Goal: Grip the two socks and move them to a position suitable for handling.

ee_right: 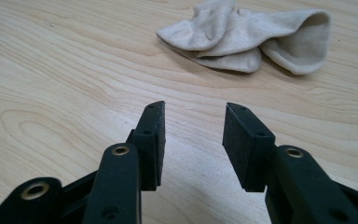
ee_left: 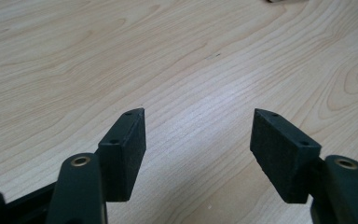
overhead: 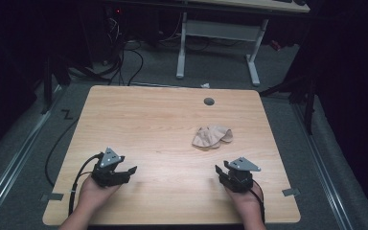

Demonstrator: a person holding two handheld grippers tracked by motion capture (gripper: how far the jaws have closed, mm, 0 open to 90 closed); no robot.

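A: Sitting bunched on the bench [overhead: 124, 115], the beige cloth [overhead: 212, 137] is lying beyond the right tongs [ee_right: 193, 112].
B: Both tongs spread, empty; left tongs [ee_left: 198, 116] well apart. Right risks pinching one layer, dragging it.

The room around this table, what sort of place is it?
Probably a lab or recording workshop: a light wooden table on grey carpet, cables trailing behind, a second desk frame, and dark surroundings.
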